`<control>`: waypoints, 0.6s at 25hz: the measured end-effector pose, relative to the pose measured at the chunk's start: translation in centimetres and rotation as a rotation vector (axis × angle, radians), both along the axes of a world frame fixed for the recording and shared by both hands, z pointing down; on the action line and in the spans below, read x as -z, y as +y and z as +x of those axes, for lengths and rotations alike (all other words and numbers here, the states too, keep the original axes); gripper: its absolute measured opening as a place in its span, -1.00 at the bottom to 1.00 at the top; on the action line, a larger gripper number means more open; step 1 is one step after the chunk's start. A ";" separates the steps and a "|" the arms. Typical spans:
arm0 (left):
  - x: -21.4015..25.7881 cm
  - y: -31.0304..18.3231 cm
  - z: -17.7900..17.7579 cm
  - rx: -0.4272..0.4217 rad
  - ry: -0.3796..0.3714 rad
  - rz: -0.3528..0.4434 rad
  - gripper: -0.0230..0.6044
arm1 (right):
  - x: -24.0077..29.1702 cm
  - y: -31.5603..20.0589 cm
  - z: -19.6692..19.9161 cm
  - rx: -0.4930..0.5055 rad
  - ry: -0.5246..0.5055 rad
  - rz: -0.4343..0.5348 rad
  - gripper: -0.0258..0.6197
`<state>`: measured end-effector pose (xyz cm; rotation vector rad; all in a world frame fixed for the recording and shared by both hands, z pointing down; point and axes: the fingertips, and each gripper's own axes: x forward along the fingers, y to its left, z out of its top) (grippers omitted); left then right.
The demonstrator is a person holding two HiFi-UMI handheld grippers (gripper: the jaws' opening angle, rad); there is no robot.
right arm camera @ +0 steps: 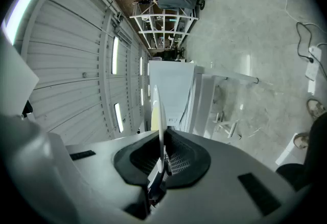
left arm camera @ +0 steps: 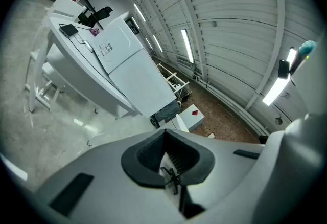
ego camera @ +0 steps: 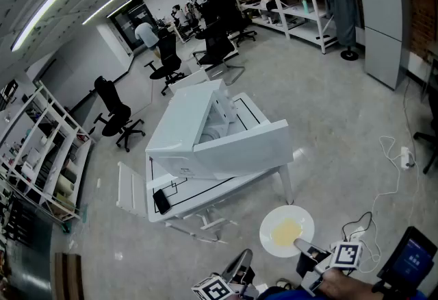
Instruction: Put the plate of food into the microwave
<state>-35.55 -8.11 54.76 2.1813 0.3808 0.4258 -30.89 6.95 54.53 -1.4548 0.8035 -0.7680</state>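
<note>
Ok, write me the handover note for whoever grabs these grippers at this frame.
Right gripper: shut on the rim of the plate, yellow food on it, held in the air short of the table.
Left gripper: shut, empty.
Microwave: on the table, door looks open.
Done: plate is in the grip.
Left: carry it over, set it inside the microwave.

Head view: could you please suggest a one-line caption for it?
Right gripper holds a white plate of yellow food, short of the microwave on the table.
</note>
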 end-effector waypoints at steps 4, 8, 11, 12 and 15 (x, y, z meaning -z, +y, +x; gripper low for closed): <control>1.0 0.4 0.3 0.017 0.006 -0.015 -0.91 | 0.0 0.0 0.0 0.007 0.012 -0.003 -0.87; 0.9 0.5 0.2 0.023 -0.006 -0.001 -0.91 | 0.3 0.4 0.2 -0.002 0.017 0.010 -0.87; 1.1 0.5 0.2 0.026 0.004 -0.017 -0.91 | 0.5 0.5 0.3 -0.013 0.014 0.028 -0.87; 1.1 0.5 0.1 0.026 0.005 -0.021 -0.91 | 0.5 0.4 0.3 -0.014 0.013 0.031 -0.87; 1.3 0.4 0.2 0.021 0.002 -0.024 -0.91 | 0.4 0.1 0.3 -0.018 0.008 0.027 -0.87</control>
